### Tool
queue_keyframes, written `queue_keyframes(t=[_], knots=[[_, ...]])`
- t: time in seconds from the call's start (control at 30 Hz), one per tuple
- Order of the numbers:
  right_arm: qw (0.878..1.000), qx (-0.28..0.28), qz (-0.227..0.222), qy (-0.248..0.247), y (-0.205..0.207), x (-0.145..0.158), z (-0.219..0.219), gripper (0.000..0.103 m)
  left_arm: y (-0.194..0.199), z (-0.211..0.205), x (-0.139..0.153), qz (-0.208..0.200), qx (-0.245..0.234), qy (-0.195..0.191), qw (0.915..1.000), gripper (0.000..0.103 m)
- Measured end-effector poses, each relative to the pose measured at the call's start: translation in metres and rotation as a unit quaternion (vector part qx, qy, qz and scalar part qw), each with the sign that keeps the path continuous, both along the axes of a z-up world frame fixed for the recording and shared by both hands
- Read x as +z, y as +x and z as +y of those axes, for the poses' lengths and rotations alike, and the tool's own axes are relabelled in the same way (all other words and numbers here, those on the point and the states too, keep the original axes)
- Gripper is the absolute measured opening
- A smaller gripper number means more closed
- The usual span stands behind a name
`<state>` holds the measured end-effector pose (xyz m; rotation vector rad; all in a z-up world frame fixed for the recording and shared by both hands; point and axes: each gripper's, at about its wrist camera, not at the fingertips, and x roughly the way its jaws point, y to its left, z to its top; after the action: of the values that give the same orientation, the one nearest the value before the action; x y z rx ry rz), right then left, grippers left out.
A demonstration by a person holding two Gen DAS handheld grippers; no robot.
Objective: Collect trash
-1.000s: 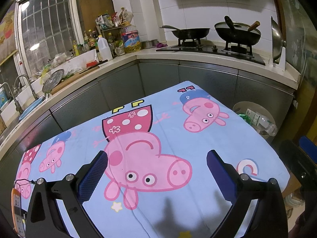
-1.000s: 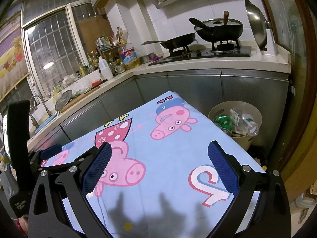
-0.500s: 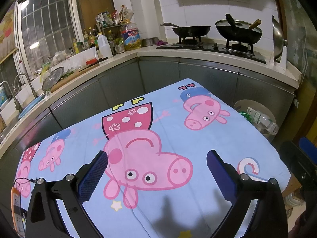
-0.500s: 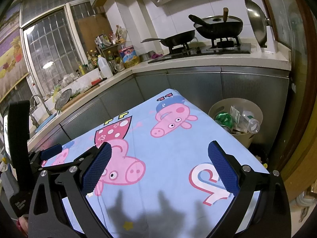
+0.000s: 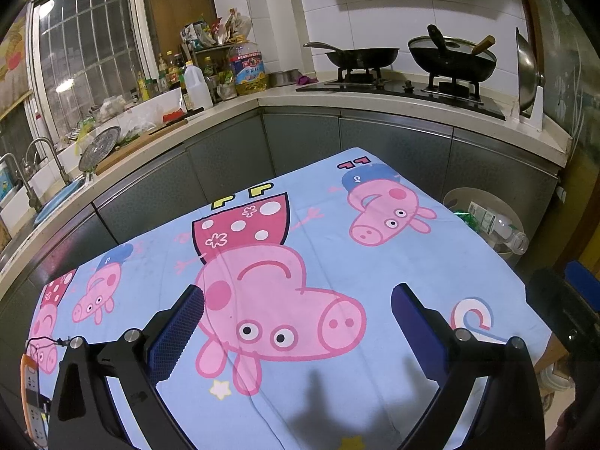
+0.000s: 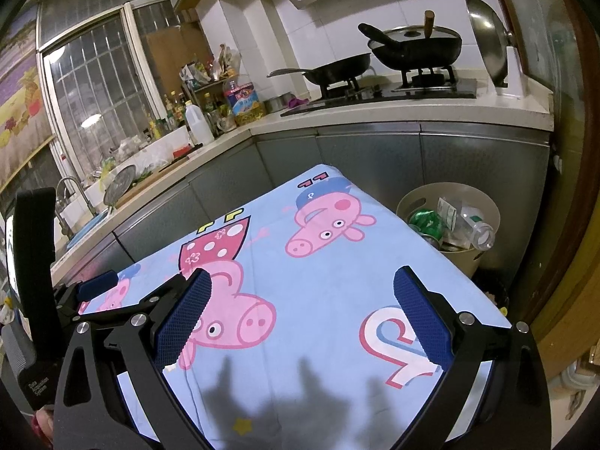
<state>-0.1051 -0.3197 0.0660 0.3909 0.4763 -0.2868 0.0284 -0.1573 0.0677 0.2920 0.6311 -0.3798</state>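
The left gripper [image 5: 296,322] floats over the table [image 5: 318,262], its fingers [image 5: 180,333] spread wide with nothing between them — just the pig cloth below. No trash shows on the cloth under or ahead of them. So one thing that could go wrong is a grab at nothing, and the blue pads might pinch the cloth and drag it off the table.

The right gripper [image 6: 300,318] is held the same way, low and level, pointing across the table, fingers [image 6: 420,318] wide apart and empty. Past its right finger, down beside the table's far corner, stands the trash bin [image 6: 483,202]. It already holds a green can [image 6: 425,223] and a clear bottle [image 6: 472,225], and the bottle's end pokes up over the rim. A bump from the right finger, or one more thing dropped in, could tip it out onto the floor — I think that is the bigger risk.
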Motion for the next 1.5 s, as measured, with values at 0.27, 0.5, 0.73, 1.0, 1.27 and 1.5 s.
queue_keyframes(t=[0.27,0.5,0.73,1.0,1.27,1.5], knots=[[1.0,0.003,0.004,0.0,0.004,-0.003,0.002,0.097,0.0,-0.001,0.001,0.0,0.0,0.0,1.0,0.099],[1.0,0.003,0.005,0.001,0.004,-0.003,0.003,0.097,0.001,0.0,0.0,0.0,0.0,0.0,1.0,0.099],[1.0,0.004,0.006,0.003,0.005,-0.003,0.003,0.097,0.003,0.0,-0.001,0.0,-0.001,-0.002,1.0,0.099],[1.0,0.005,0.007,0.004,0.008,-0.005,0.003,0.097,0.003,-0.001,-0.002,0.001,-0.001,-0.001,1.0,0.099],[1.0,0.008,0.013,0.006,0.016,-0.01,0.006,0.097,0.01,-0.005,-0.003,0.005,-0.002,-0.003,1.0,0.099],[1.0,0.012,0.019,0.01,0.029,-0.012,0.0,0.097,0.02,-0.006,-0.007,0.013,0.0,-0.004,0.9999,0.099]])
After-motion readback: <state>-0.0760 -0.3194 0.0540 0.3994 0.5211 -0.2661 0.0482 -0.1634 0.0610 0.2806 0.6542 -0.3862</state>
